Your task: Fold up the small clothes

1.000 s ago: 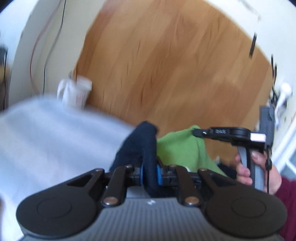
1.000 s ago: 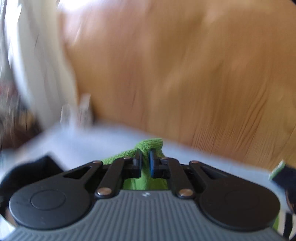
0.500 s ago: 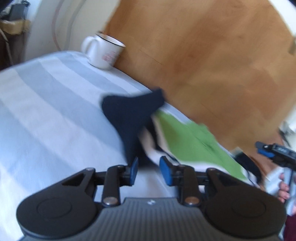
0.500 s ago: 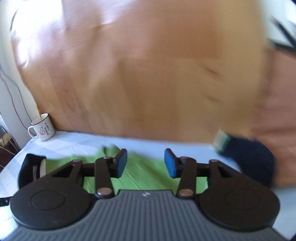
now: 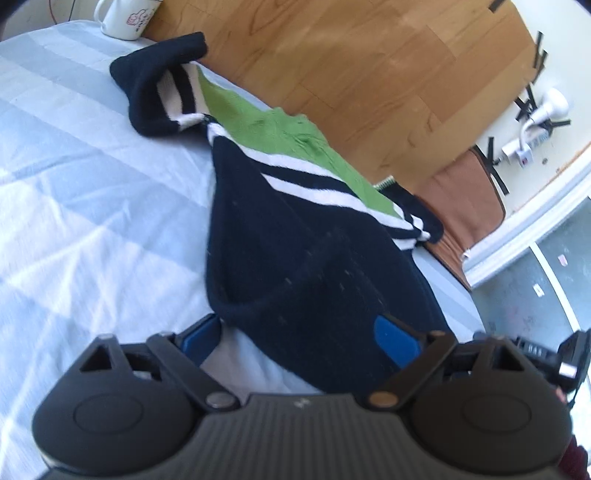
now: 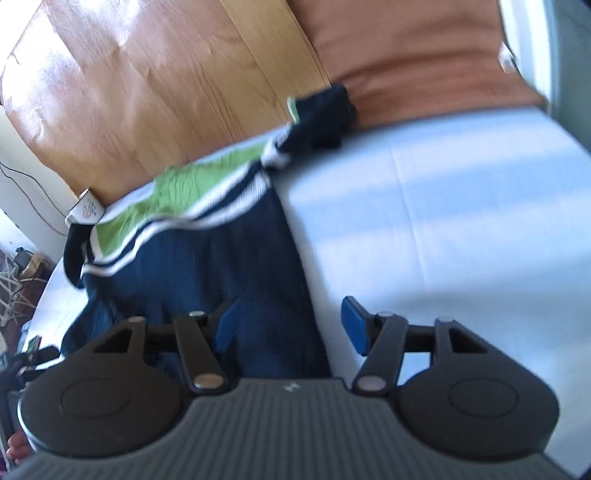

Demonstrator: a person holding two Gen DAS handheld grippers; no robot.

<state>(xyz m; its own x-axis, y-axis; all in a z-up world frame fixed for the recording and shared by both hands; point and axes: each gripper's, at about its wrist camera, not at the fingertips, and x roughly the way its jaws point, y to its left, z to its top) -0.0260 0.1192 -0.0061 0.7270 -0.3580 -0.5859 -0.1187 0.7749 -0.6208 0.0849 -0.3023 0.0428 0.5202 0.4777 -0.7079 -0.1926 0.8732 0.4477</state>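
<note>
A small sweater, navy with white stripes and a green top part, lies spread on the pale blue striped bedsheet (image 5: 74, 192). It shows in the left wrist view (image 5: 295, 251) and in the right wrist view (image 6: 207, 266). My left gripper (image 5: 299, 336) is open, its jaws wide apart around the sweater's near navy hem. My right gripper (image 6: 291, 325) is open over the sweater's right hem edge, holding nothing. Both sleeves are folded near the far edge of the bed.
A white mug (image 5: 125, 18) stands at the far corner of the bed; it also shows in the right wrist view (image 6: 85, 210). A wooden floor (image 5: 369, 66) lies beyond the bed. A brown cushion (image 6: 406, 66) lies at the far right.
Both grippers let go of the sweater and opened wide. The sweater now lies flat on the bed, and both grippers have drawn back to its near hem.
</note>
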